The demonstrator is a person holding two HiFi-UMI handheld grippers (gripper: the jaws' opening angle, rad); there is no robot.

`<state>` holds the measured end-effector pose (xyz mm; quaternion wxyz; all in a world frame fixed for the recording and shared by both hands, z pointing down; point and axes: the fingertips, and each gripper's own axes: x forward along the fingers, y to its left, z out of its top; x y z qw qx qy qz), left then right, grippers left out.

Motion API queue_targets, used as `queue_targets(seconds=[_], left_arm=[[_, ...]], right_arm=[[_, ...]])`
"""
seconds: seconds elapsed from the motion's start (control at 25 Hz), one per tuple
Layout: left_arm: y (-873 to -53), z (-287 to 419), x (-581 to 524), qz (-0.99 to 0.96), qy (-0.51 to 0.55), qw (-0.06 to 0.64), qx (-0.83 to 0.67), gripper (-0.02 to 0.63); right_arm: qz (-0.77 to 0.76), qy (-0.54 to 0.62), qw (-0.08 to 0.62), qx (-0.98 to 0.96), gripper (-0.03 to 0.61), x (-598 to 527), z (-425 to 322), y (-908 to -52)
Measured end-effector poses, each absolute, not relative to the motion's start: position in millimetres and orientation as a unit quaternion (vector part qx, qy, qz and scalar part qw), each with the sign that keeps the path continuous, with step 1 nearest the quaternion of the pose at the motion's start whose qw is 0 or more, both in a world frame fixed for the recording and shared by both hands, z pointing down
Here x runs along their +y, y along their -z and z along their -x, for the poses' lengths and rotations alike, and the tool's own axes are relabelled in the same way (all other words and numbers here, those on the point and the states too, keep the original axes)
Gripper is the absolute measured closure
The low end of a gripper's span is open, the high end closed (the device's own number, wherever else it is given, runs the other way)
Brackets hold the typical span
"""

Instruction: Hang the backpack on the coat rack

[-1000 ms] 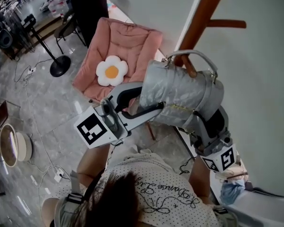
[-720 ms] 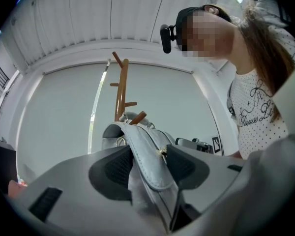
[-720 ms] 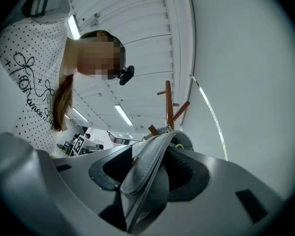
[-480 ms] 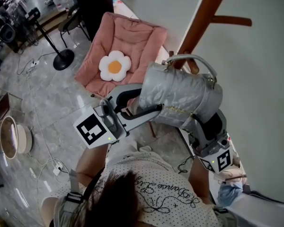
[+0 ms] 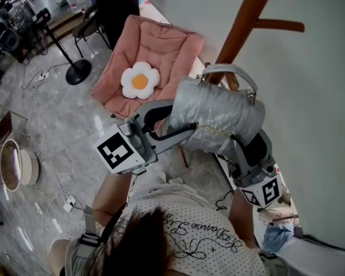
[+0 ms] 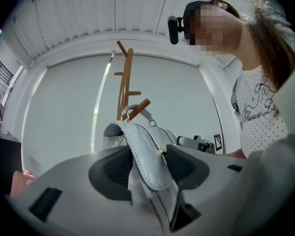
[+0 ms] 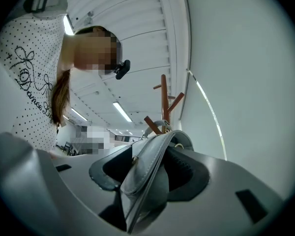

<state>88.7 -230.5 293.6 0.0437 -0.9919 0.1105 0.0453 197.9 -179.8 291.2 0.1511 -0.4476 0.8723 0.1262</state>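
Silver quilted backpack (image 5: 218, 117) clamped at both ends, up against brown wooden coat rack (image 5: 244, 22)
Left gripper (image 5: 175, 132) and right gripper (image 5: 241, 148) each pinch the bag's fabric; above and ahead of both, its grey top handle (image 5: 230, 68) loops round a slanted peg (image 5: 232, 84)
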Motion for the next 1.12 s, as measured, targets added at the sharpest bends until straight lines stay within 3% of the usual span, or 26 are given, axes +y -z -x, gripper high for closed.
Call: queue_targets(seconds=[1.12], left_arm=[[-314, -98, -246, 0.986, -0.01, 0.032, 0.161, 0.388]], right_arm=[[0.482, -0.07, 0.133, 0.863, 0.356, -201, -207, -311]])
